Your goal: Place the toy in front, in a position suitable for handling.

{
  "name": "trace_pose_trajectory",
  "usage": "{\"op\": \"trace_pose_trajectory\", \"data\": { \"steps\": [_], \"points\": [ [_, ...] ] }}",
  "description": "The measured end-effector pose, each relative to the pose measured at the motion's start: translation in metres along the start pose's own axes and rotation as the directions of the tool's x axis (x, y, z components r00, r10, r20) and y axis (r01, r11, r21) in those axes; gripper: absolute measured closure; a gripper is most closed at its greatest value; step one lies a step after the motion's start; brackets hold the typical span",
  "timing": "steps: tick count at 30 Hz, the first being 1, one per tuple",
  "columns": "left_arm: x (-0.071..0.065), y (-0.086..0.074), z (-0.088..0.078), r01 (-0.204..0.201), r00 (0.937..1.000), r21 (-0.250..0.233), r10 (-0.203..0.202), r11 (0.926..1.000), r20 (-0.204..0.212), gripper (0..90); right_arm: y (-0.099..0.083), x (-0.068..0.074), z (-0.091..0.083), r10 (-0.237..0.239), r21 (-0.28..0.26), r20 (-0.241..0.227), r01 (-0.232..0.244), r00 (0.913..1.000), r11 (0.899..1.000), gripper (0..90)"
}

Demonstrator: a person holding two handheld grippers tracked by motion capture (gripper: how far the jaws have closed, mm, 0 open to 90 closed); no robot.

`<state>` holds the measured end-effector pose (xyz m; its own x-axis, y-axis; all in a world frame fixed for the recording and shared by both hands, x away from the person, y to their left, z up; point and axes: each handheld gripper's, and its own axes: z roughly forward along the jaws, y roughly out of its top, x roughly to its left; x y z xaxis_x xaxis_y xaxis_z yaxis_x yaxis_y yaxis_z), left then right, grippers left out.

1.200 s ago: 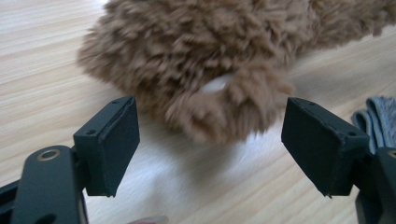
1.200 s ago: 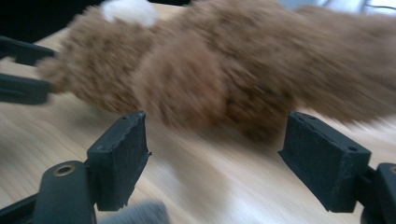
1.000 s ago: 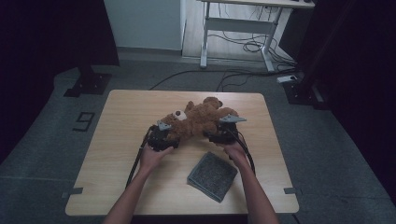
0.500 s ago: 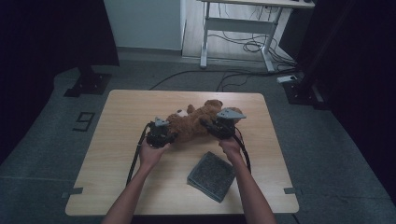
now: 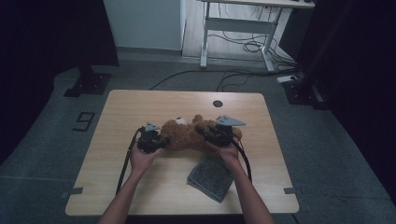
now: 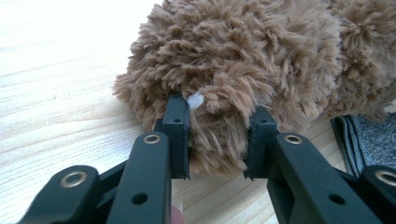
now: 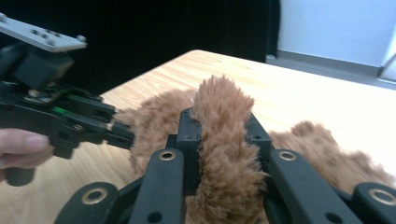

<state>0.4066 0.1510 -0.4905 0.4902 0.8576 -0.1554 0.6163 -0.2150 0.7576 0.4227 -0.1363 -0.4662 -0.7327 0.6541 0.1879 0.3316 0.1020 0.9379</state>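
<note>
high view: brown teddy bear [image 5: 187,134] lying mid-worktop [image 5: 140,102], left gripper [image 5: 161,141] at one end, right gripper [image 5: 201,130] at the other, grey folded cloth [image 5: 210,177] just beside the near edge of the bear.

left gripper view: fingers [image 6: 176,135] just closed, pinching a furry limb above the worktop.

right gripper view: fingers [image 7: 189,135] clamped on an upright tuft of brown fur; left gripper farther off, biting the bear.

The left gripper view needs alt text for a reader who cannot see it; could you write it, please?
Two black jaws of the left gripper pinch a tuft of a fluffy brown teddy bear lying on a pale wooden table. A folded grey cloth lies at the right edge.
</note>
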Motion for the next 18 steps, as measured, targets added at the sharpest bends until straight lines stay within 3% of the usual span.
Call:
{"op": "trace_pose_trajectory", "data": {
  "steps": [2, 5, 9, 15, 18],
  "points": [
    [-0.001, 0.001, -0.002, -0.005, 1.0, -0.001, 0.005, 1.0, -0.002, 63.9, -0.004, -0.003, 0.0, 0.015, 0.015, 0.008, -0.015, 0.9999, 1.0, 71.0],
    [-0.006, -0.003, -0.016, 0.009, 1.0, -0.044, -0.009, 0.999, -0.002, 57.2, -0.008, -0.008, -0.005, 0.033, 0.016, 0.016, -0.033, 0.9993, 0.999, 69.2],
    [-0.022, -0.015, -0.035, -0.039, 0.9992, -0.101, 0.037, 0.9942, -0.015, 50.4, -0.011, -0.011, -0.008, 0.044, 0.025, 0.016, -0.045, 0.9989, 0.999, 68.1],
    [-0.044, -0.026, -0.056, -0.056, 0.996, -0.14, 0.065, 0.9885, 0.062, 41.1, -0.016, -0.012, -0.01, 0.067, 0.016, 0.031, -0.067, 0.9973, 0.998, 67.4],
    [-0.058, -0.028, -0.053, -0.081, 0.9865, -0.09, 0.093, 0.9926, 0.135, 35.6, -0.017, -0.011, -0.01, 0.071, 0.013, 0.034, -0.072, 0.9969, 0.997, 67.0]
  ]
}}
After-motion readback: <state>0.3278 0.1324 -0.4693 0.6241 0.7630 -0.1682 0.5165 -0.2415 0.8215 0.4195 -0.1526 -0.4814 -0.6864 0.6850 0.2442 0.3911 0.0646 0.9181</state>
